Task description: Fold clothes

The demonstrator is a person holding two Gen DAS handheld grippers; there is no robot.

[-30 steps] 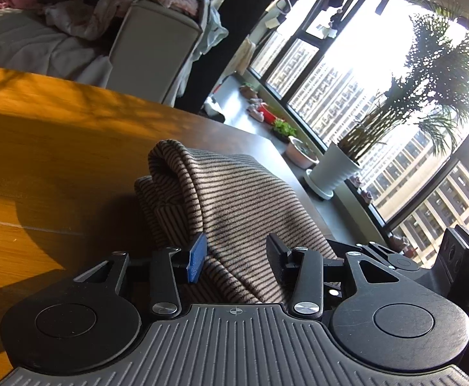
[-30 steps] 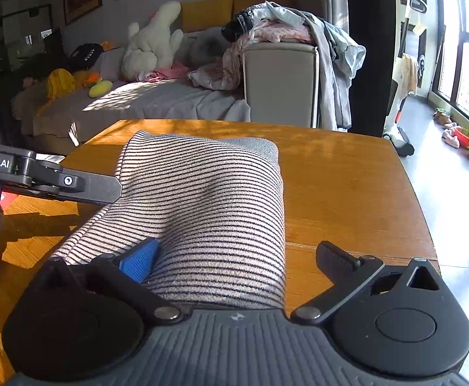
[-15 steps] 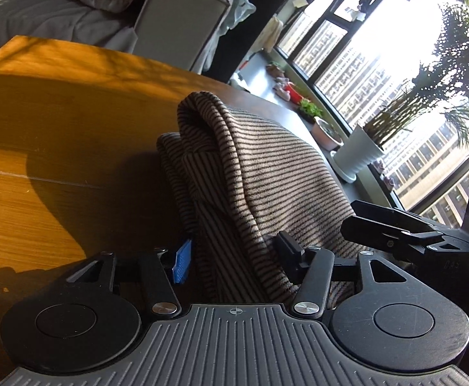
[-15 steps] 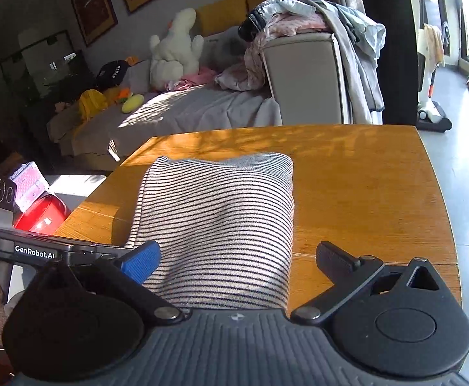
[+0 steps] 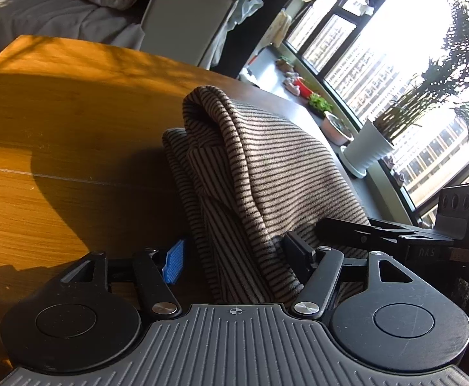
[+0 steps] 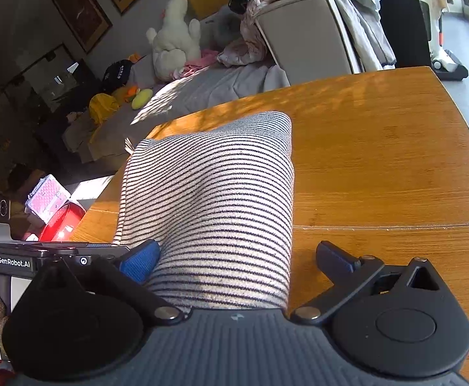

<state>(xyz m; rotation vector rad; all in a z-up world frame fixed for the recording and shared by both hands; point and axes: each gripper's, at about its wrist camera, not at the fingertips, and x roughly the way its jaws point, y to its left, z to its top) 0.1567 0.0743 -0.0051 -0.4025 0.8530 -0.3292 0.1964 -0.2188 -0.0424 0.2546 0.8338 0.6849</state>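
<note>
Left gripper (image 5: pixel 234 259) jaws opening, wider than before, releasing the striped sweater (image 5: pixel 260 173); right gripper (image 6: pixel 237 257) stands unclenched: fold set down.

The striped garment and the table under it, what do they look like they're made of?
Striped garment: looks like a soft knit, matte and slightly fuzzy, draping in thick rounded folds. Table: wood or wood veneer, by the visible grain and board seam, with a smooth semi-gloss finish that catches the sunlight.
</note>
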